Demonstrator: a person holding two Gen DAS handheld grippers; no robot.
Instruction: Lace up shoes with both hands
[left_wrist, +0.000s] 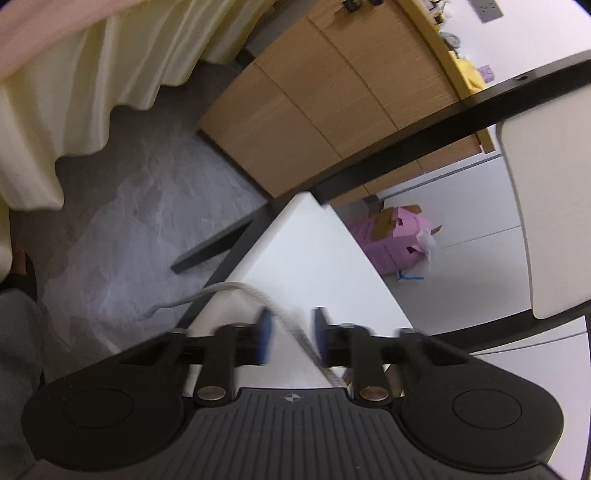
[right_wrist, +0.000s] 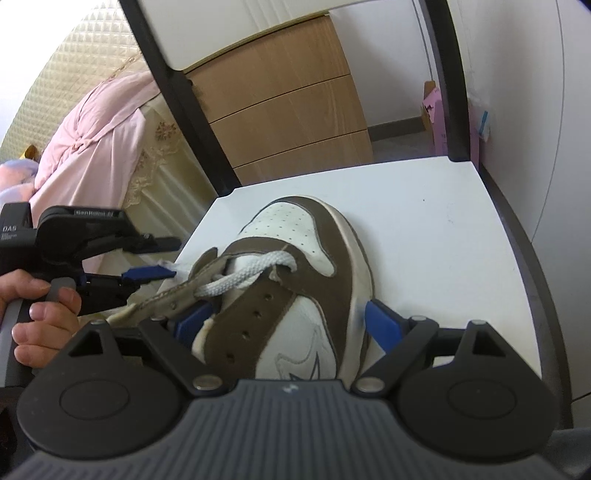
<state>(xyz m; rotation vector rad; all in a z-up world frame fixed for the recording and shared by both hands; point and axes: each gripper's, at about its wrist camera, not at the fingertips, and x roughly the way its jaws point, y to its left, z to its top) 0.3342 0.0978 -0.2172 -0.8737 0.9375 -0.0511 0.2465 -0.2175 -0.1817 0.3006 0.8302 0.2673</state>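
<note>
just one brown-and-white shoe (right_wrist: 295, 280) on one white chair (right_wrist: 443, 229), one lace (right_wrist: 243, 277), left gripper (left_wrist: 291, 338) released around it, right gripper (right_wrist: 288, 325) released astride shoe

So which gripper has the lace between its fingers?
The left gripper: the lace runs through the gap between its fingers. The right gripper has the shoe between its fingers instead.

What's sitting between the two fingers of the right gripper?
The brown-and-white shoe fills the gap between the right gripper's wide-apart fingers, eyelet flap to sole edge. The right wrist view shows it.
</note>
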